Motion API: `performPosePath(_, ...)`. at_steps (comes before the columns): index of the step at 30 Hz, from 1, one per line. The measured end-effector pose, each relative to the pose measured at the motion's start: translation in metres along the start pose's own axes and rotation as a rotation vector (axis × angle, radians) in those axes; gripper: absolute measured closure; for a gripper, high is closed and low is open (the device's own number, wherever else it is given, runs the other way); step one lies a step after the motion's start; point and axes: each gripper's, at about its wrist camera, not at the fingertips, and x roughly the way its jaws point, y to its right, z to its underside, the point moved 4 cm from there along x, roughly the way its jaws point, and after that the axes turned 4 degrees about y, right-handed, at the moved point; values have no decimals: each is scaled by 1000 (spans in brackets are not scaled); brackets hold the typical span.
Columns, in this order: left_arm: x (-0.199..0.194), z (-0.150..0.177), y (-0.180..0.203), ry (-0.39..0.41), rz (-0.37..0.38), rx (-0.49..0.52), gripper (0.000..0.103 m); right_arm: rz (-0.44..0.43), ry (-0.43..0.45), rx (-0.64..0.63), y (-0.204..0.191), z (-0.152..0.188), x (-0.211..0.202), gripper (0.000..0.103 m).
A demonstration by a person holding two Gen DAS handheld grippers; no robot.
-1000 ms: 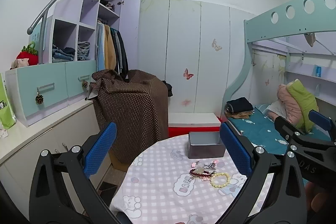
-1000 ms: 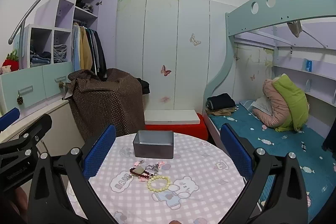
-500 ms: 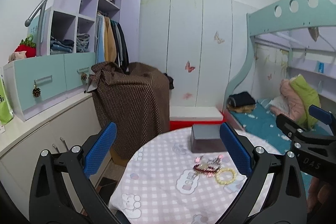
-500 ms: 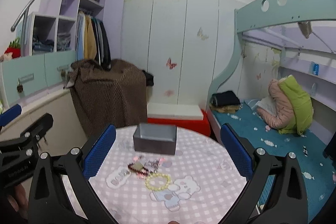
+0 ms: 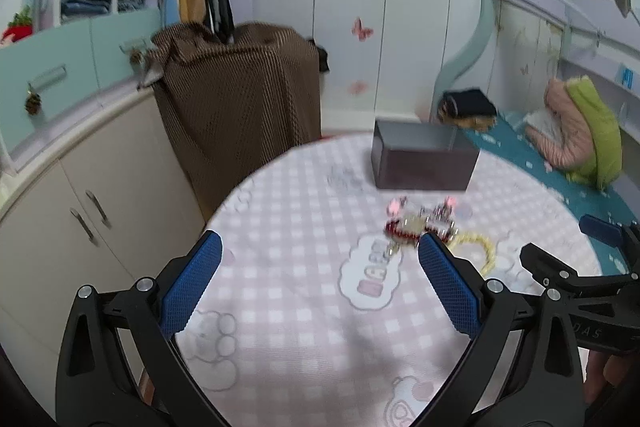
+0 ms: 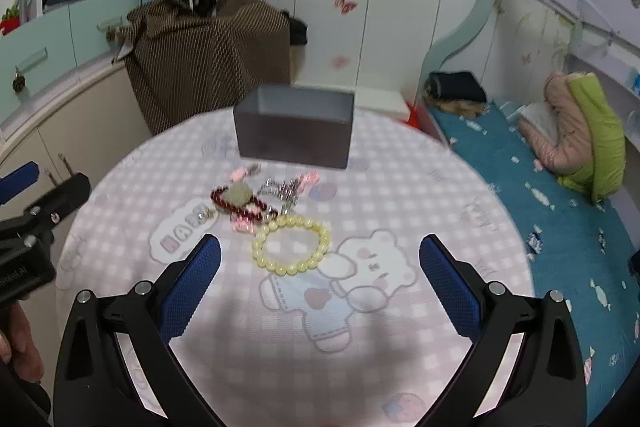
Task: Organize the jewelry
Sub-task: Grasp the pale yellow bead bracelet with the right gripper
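Note:
A pile of jewelry lies on the round table with a pink checked cloth. It holds a yellow bead bracelet, a dark red bead bracelet with a pale stone, a silver chain and pink hair clips. A grey open box stands behind the pile. My right gripper is open and empty, just in front of the yellow bracelet. My left gripper is open and empty over the cloth, left of the pile; the box is beyond it.
A brown dotted cloth covers furniture behind the table. White cabinets stand at the left. A bunk bed with a teal sheet and pillows is at the right. Wardrobe doors fill the back wall.
Both grippers have tilted down and moved closer to the table. The jewelry and the box appear larger and nearer. Both grippers stay open.

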Motion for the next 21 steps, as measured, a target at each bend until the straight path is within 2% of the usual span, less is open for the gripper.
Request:
performPosePath(6,32,18,1,-83,4,8,5,-44,-94,-43,-10,10,34,9)
performPosePath(9,45,25,-2,-123,1,0,5,-74,-135,-64,-15,12,49,18)
performPosePath(11,51,27,-3,-140,1,1,5,-97,-165,-75,-20,13,59,20)
performPosePath(12,54,28,-3,-148,0,4,5,-104,-175,-80,-22,13,63,23)
performPosePath(16,65,30,-3,-190,2,16,5,-128,-222,-106,-29,14,79,56)
performPosePath(20,75,30,0,-220,15,25,5,-157,-247,-109,-30,16,88,68)
performPosePath(21,78,29,2,-228,20,29,5,-159,-247,-109,-30,16,88,75)
